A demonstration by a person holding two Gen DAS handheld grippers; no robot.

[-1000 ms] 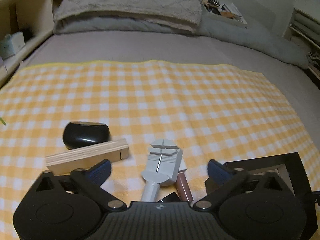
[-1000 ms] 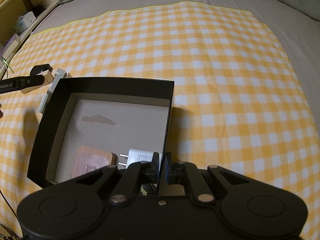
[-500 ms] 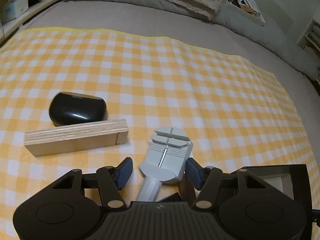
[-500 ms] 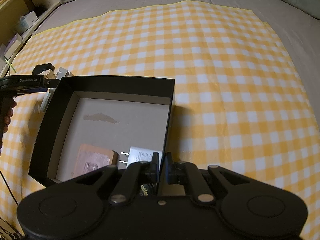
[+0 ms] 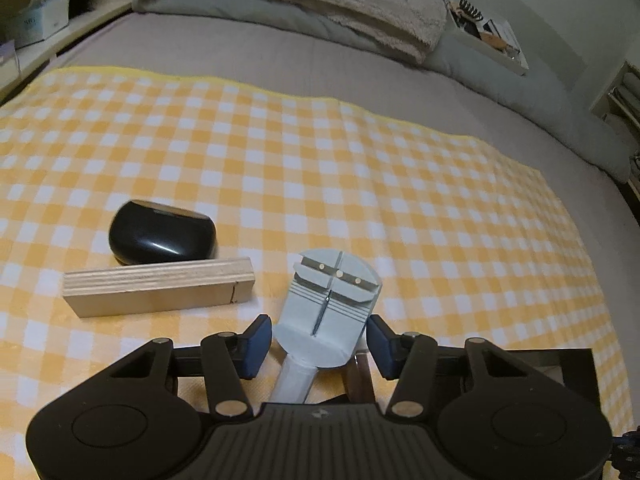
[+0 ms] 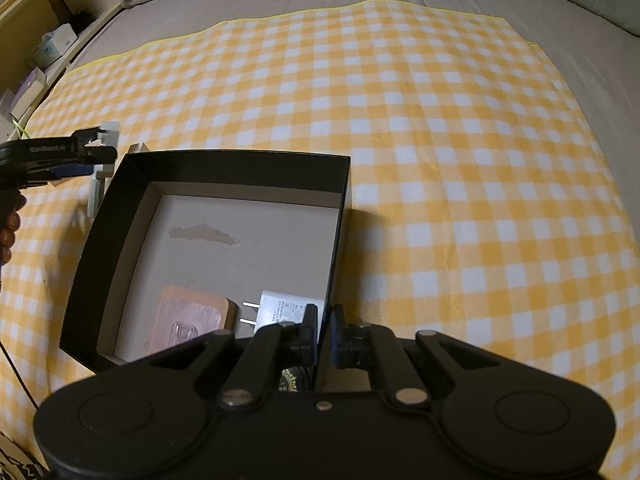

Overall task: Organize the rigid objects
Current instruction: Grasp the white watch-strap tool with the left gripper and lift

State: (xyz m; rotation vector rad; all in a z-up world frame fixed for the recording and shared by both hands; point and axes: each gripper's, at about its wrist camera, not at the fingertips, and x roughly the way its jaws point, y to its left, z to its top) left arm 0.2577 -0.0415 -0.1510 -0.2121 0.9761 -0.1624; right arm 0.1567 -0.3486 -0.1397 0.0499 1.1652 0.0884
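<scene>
A yellow-and-white checked cloth (image 5: 320, 168), soft and slightly rippled, covers most of a grey bed. On it sits a black box (image 6: 132, 216) w/ stiff card walls and a grey floor that has a torn patch; its near edge is cut off behind the right gripper (image 6: 323, 330). That gripper's jaws are pinched tight on the box's right wall. Inside lie a pinkish-tan flat block (image 6: 192, 316) and a white two-prong plug adapter (image 6: 288, 308) w/ fine print too small to read (something dark w/ gold pattern below it is mostly hidden).

Left of the box, the left gripper (image 5: 319, 340) has its jaws about halfway and closing, the blue pads either side of a pale grey plastic tool (image 5: 332, 300), round-headed w/ a slotted top and brass pins; a small gap shows on both sides. Its handle runs under the gripper body. Just left lies a layered plywood block (image 5: 160, 286), touching a glossy black rounded case (image 5: 162, 238) behind it. A brownish tube (image 5: 358, 376) by the tool is barely visible.
</scene>
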